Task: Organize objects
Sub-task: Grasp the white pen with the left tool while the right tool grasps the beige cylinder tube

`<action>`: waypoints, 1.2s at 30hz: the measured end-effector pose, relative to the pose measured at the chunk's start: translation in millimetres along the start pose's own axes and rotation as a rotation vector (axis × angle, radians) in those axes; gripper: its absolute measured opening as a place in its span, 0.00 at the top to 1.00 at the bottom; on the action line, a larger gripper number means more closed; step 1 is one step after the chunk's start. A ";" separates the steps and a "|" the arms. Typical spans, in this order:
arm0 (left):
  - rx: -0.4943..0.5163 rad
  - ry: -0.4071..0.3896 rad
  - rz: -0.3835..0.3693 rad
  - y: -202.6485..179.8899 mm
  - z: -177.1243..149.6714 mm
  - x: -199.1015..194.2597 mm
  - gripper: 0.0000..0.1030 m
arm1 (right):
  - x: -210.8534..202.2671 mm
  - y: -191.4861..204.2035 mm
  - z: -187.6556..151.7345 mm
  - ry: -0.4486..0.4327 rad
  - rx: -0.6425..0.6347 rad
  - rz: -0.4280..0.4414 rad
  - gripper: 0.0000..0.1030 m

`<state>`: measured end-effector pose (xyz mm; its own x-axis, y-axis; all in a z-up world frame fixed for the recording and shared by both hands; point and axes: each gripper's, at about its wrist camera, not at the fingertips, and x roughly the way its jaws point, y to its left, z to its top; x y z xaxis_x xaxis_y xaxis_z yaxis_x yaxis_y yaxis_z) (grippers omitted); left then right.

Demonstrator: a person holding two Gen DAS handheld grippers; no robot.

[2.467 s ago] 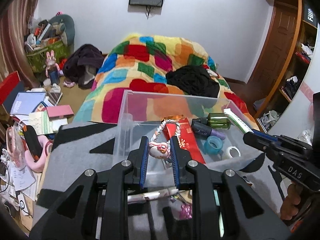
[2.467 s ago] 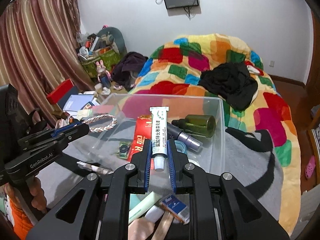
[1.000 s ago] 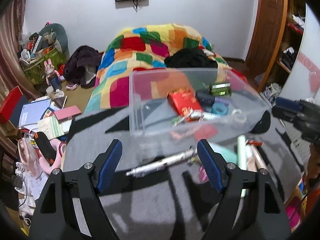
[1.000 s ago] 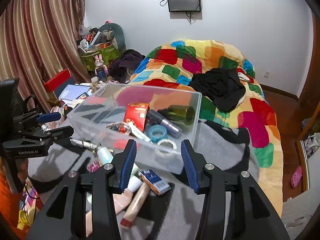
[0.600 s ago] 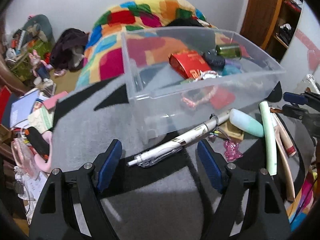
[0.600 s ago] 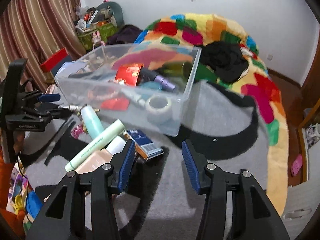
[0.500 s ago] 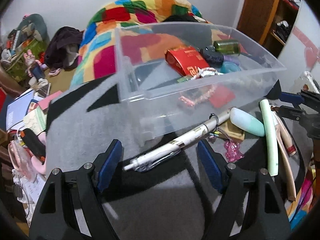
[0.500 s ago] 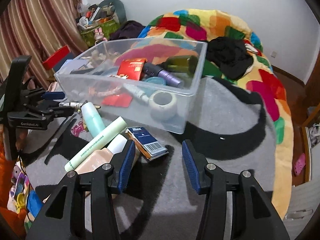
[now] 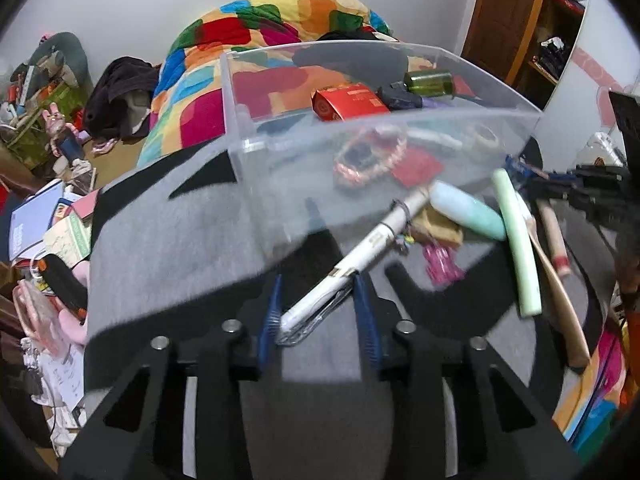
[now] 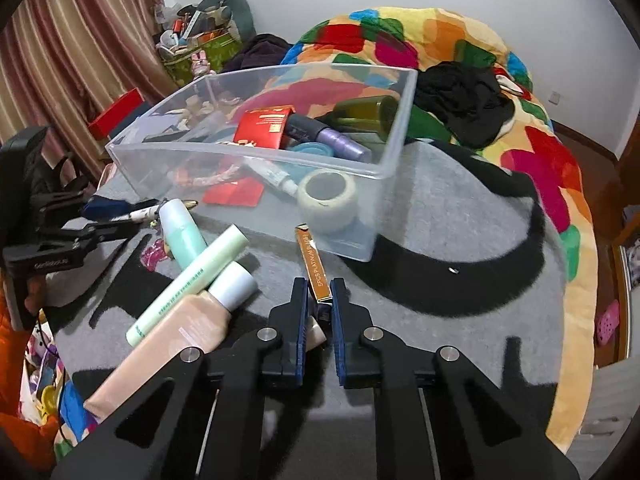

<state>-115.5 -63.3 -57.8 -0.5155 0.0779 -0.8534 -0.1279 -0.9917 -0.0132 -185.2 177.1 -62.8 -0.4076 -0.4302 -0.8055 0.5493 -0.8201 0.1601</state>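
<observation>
The bed with its patchwork quilt (image 10: 460, 36) lay beyond everything, and across its near end spread the grey and black blanket (image 10: 440, 240) that carried the things. On that blanket stood the clear plastic bin (image 10: 394, 136), which held a red box (image 10: 264, 126), a green bottle (image 10: 360, 114), a purple-capped tube (image 10: 328, 136), a roll of tape (image 10: 328, 196) and a pink beaded bracelet (image 9: 370, 156).

Just in front of the bin lay the loose items: a beige tube (image 10: 176, 332), a long pale green tube (image 10: 192, 276) resting across it, and a mint bottle (image 10: 182, 234).

My right fingers (image 10: 320, 312) were pressed narrow on a slim gold box (image 10: 314, 264), which stood on edge between the pads with its far end pointing at the bin's front wall.

My left fingers (image 9: 318, 312) were closing around the near end of a white pen (image 9: 352, 260). The pen lay slantwise on the blanket, its tip between my blue pads, its far end close to the bin. I could not tell whether both pads touched it. A small pink charm (image 9: 440, 260) lay just beside the pen.
</observation>
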 end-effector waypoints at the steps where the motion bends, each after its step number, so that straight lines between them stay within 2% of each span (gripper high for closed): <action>1: 0.000 -0.001 0.008 -1.6 -3.4 -2.8 0.70 | -2.7 -1.2 -1.8 -0.002 0.003 -0.004 0.92; 6: -0.039 0.001 0.004 -7.0 -25.1 -20.0 0.83 | -16.3 -6.3 -12.0 -0.015 0.027 -0.004 0.93; 9: -0.070 0.006 -0.017 -5.4 -38.2 -30.7 0.87 | -23.6 -7.0 -15.9 -0.026 0.032 0.001 0.93; 17: -0.086 -0.023 -0.018 -3.5 -47.7 -52.3 0.86 | -40.1 5.2 -17.7 -0.058 0.007 0.020 0.92; 19: -0.089 -0.023 -0.011 -1.4 -44.4 -48.3 0.79 | -41.0 9.4 -19.2 -0.060 0.001 0.018 0.90; 21: -0.091 -0.018 -0.011 -1.9 -42.2 -42.4 0.68 | -40.4 13.8 -20.7 -0.057 0.003 0.018 0.81; 22: -0.089 -0.013 -0.009 -2.6 -41.7 -38.6 0.67 | -39.7 15.8 -21.9 -0.055 0.007 0.017 0.78; 24: -0.076 -0.004 -0.003 -6.3 -40.4 -29.7 0.67 | -38.3 16.5 -25.4 -0.054 0.026 0.015 0.63; 26: -0.061 -0.029 0.021 -11.8 -39.1 -25.6 0.67 | -35.8 14.8 -27.9 -0.052 0.063 0.009 0.56; 28: -0.054 -0.047 0.044 -16.0 -38.4 -23.1 0.68 | -30.0 14.4 -28.2 -0.046 0.102 -0.003 0.56; 33: -0.024 -0.085 0.073 -29.6 -42.3 -23.2 0.90 | -10.8 15.4 -29.1 -0.010 0.193 -0.022 0.53; 36: -0.036 -0.096 0.051 -33.2 -45.7 -26.0 0.90 | -5.4 26.8 -30.8 -0.020 0.163 -0.083 0.52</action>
<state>-59.1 -37.1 -58.9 -0.5997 0.0353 -0.7995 -0.0701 -0.9975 0.0086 -145.8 169.0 -71.8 -0.4616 -0.3648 -0.8086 0.3881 -0.9027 0.1857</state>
